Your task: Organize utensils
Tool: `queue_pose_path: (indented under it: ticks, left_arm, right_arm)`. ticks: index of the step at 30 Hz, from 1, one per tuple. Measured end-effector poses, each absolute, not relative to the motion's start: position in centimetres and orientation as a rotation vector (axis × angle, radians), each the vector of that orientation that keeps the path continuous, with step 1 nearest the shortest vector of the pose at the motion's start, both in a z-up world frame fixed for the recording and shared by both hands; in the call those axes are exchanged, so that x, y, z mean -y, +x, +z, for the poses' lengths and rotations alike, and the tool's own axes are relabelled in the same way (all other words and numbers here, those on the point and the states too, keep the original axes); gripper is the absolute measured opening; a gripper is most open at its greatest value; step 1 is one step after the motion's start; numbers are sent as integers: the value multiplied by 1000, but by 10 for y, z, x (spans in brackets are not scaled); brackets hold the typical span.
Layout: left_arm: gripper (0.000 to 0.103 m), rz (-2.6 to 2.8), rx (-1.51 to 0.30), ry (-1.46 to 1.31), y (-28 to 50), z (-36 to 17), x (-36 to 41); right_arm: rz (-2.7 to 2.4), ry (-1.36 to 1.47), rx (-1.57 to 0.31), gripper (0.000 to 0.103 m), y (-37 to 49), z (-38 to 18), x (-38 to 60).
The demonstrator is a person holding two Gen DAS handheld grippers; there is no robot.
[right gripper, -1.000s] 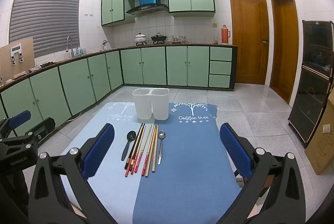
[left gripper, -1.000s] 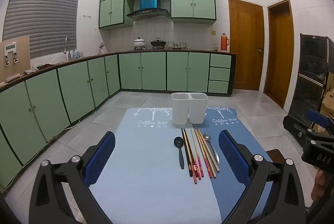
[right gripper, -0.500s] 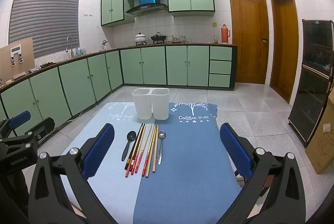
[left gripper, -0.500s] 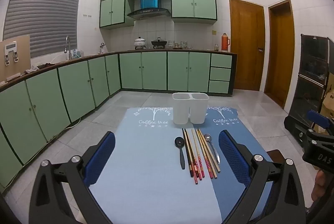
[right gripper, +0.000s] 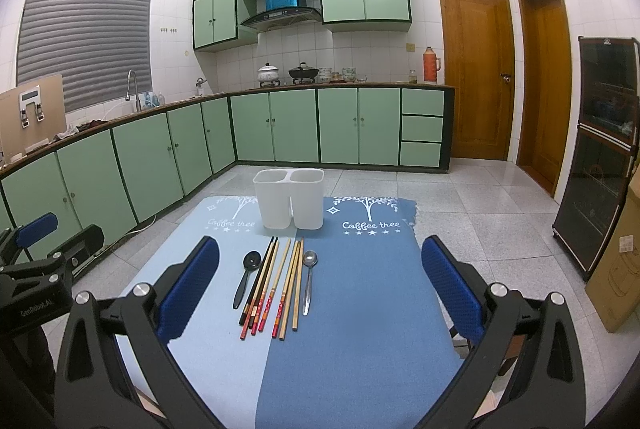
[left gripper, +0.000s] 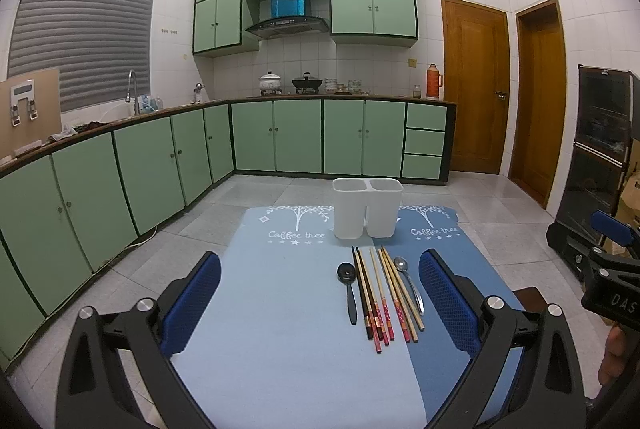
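The chopsticks (right gripper: 276, 283) and both spoons lie lengthwise mid-frame, running up toward the white holder (right gripper: 289, 197), just ahead of my spread, empty right gripper (right gripper: 320, 293), my left gripper (left gripper: 320, 303) equally wide and empty.

2 spoons (right gripper: 248, 279), about 8 chopsticks (right gripper: 280, 287), 1 white holder (right gripper: 289, 204) with 2 compartments.

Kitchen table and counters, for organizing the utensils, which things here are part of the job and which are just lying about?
Part of the job:
black spoon
chopsticks
metal spoon
white two-compartment holder
left gripper and right gripper, both open and empty

Just lying about:
white pot
black wok
orange thermos
cardboard box
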State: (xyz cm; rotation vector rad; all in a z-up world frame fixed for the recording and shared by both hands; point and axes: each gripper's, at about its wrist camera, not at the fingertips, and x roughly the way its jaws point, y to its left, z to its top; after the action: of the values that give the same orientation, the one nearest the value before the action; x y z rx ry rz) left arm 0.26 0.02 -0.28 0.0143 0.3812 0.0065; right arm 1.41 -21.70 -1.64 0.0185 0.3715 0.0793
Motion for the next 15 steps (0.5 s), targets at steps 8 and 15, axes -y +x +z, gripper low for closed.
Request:
queue_pose_path:
  ticks: [8, 15]
  left_arm:
    - [97, 8, -381, 12, 4, -3, 0]
    - [97, 8, -381, 13, 1, -1, -3]
  right_arm:
    - [77, 20, -371, 98, 14, -16, 217]
    - [79, 20, -373, 98, 15, -16, 217]
